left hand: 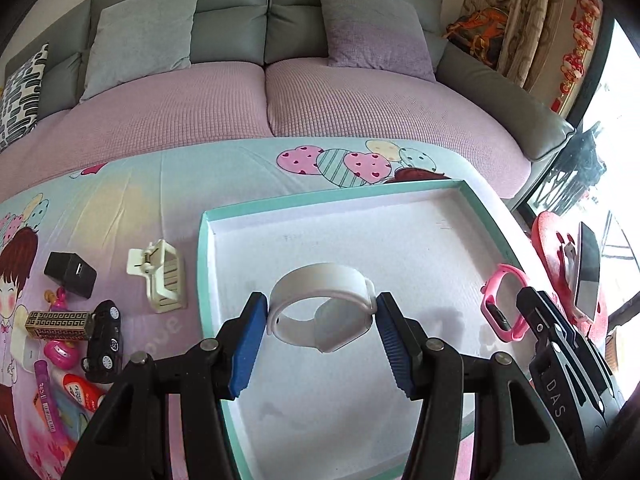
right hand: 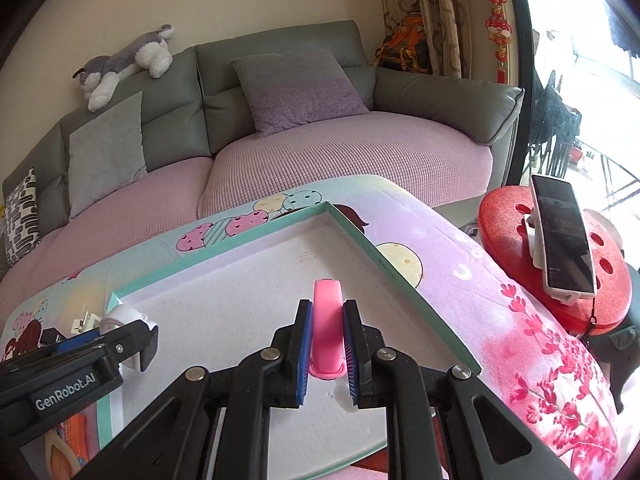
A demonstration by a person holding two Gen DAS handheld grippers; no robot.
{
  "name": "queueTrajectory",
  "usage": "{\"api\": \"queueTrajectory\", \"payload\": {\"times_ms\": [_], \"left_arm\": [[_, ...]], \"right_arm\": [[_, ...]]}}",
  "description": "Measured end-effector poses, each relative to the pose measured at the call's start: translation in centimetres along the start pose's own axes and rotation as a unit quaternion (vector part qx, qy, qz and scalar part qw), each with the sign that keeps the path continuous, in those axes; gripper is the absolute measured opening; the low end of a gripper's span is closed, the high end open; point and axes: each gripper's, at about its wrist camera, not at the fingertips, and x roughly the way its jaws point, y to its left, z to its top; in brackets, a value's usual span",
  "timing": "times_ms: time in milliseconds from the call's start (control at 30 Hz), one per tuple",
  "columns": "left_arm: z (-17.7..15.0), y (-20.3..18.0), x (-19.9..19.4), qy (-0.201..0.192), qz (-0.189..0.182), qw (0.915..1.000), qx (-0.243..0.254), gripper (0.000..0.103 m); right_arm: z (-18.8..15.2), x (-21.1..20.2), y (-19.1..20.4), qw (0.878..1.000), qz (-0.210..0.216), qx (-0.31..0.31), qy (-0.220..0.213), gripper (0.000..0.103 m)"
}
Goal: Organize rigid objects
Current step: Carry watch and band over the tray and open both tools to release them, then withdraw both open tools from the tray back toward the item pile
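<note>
Blue ribbed pads of the left hand-held gripper (left hand: pixel 322 320) are clamping the white wristband (left hand: pixel 320 312) across its loop, over the white-lined teal tray (left hand: pixel 206 248). Right hand-held gripper (right hand: pixel 327 340) is squeezing the pink wristband (right hand: pixel 327 328) edge-on, long axis pointing away from the camera, above the tray's right half. Both bands look smooth, rubbery and bendy. Next move is probably lowering each onto the liner. Toy car (left hand: pixel 104 340) and cream clip (left hand: pixel 160 276) are sitting left of the tray on the cartoon-print worktop (left hand: pixel 120 200).
</note>
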Motion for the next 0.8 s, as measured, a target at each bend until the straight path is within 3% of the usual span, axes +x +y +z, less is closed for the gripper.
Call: {"api": "queueTrajectory", "payload": {"times_ms": [300, 433, 533, 600, 667, 733, 800], "left_arm": [[-0.3, -1.1, 1.3, 0.004, 0.019, 0.9998, 0.003, 0.060], [-0.4, -0.3, 1.2, 0.002, 0.036, 0.9993, -0.009, 0.074], [-0.2, 0.5, 0.9, -0.004, 0.047, 0.9986, -0.022, 0.076], [-0.3, 1.0, 0.6, -0.009, 0.059, 0.9978, -0.030, 0.077], [-0.3, 1.7, 0.4, -0.014, 0.075, 0.9963, -0.039, 0.088], [-0.3, 2.6, 0.2, -0.018, 0.087, 0.9947, -0.051, 0.091], [-0.3, 3.4, 0.0, -0.021, 0.092, 0.9935, -0.063, 0.091]], "right_arm": [[-0.2, 0.5, -1.0, 1.000, 0.002, 0.010, 0.014, 0.017], [-0.2, 0.3, -1.2, 1.000, 0.008, 0.017, 0.012, 0.017], [-0.1, 0.4, -1.4, 1.000, 0.007, 0.020, 0.015, 0.019], [-0.2, 0.6, -1.6, 1.000, 0.004, 0.024, 0.018, 0.033], [-0.2, 0.5, -1.7, 0.999, 0.005, 0.027, 0.017, 0.045], [-0.1, 0.4, -1.7, 0.999, 0.005, 0.029, 0.014, 0.049], [-0.1, 0.4, -1.6, 1.000, 0.003, 0.026, 0.011, 0.059]]}}
